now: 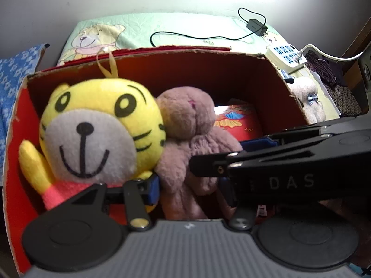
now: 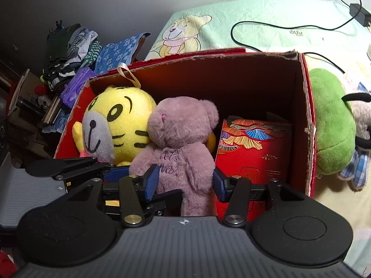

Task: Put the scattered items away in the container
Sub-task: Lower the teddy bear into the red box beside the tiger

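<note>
Right gripper (image 2: 184, 185): jaws spread wide, blue pads flanking the mauve teddy bear (image 2: 180, 139); cannot tell whether they press it. Left gripper (image 1: 190, 187): jaws also apart around the same bear's lower body. Bear sits upright inside the red cardboard box (image 2: 309, 120), leaning against the yellow tiger plush (image 2: 120, 125). A patterned red packet (image 2: 252, 153) stands beside them. Beyond the box wall, a green plush (image 2: 331, 127) lies on the bed (image 2: 266, 14).
</note>
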A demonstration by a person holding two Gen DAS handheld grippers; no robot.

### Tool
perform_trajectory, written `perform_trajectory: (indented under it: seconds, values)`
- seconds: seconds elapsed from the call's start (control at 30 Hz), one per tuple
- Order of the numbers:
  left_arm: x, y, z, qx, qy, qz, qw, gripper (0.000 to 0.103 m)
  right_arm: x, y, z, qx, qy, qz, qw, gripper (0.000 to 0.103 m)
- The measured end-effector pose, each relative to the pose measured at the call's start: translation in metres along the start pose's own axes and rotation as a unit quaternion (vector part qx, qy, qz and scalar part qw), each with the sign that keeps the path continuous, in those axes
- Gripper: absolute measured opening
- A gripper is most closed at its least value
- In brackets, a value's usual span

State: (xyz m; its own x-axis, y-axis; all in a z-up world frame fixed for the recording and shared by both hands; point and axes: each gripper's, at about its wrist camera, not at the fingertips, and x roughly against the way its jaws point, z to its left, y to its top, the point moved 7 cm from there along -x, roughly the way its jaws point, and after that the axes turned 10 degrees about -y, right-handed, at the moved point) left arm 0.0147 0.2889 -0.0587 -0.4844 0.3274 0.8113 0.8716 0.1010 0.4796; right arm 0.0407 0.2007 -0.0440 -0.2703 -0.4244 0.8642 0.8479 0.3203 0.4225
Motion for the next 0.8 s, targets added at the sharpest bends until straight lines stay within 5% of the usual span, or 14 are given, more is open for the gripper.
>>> perform_trajectory:
  seconds: [0.53,0.8]
  values:
    - [0.007,0.000,-0.002,0.021,-0.015,-0.005,0.9997,0.061,0.023,0.003,0.001,0.020,-0.018,-0.046,0.999,0.058]
    - [0.009,0.000,-0.003,0.022,-0.009,-0.006,0.9997,0.061,0.040,0.005,-0.002,0.017,-0.029,-0.084,0.996,0.052]
